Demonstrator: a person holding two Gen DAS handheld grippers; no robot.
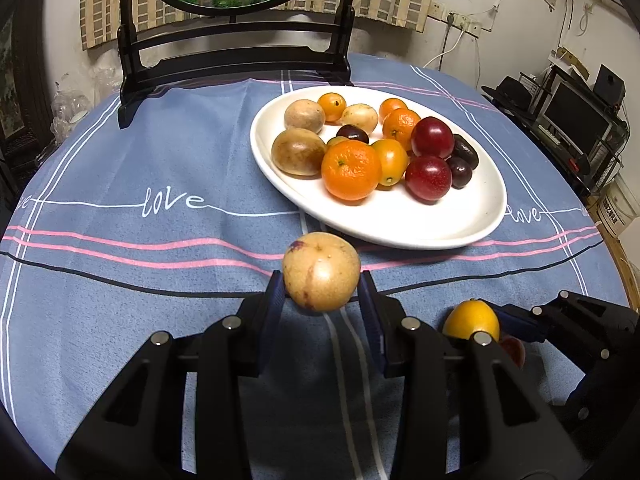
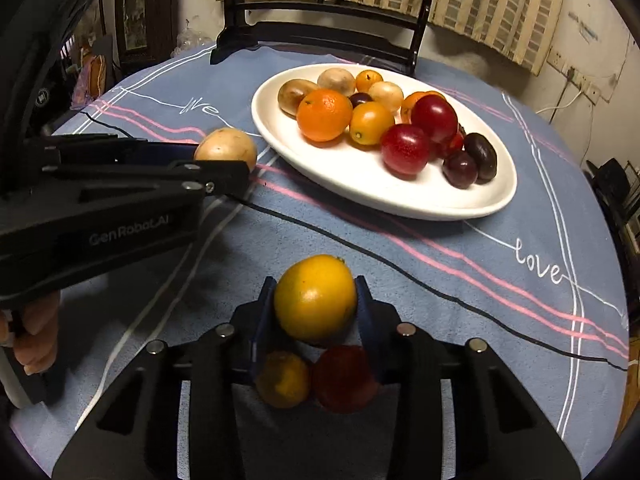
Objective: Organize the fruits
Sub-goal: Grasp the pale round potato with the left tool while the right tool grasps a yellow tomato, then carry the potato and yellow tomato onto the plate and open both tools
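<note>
Left wrist view: left gripper [image 1: 322,286] is clamped on a tan, speckled round fruit [image 1: 321,271], both pads pressing its sides, raised clear of the cloth.
Right wrist view: right gripper [image 2: 316,300] is clamped on a yellow-orange fruit [image 2: 315,297], pads against both flanks.
Beneath right gripper: a small orange fruit [image 2: 283,379] and a red fruit [image 2: 345,378] lie side by side on the cloth, between the finger bases.
Ahead of both grippers: white oval plate [image 1: 460,224] holding tan fruits, oranges, red plums and dark plums, bunched toward its far half.
Relation of grippers: left one sits to the left of the right one, close alongside.
Markings: "GenRobot.AI" on the left gripper's body, read from the right wrist view.
Cloth: blue tablecloth [image 1: 120,168] with pink and white stripes, "love" printed in white script.
Beyond plate: dark wooden stand [image 1: 236,60] with a round framed panel.
</note>
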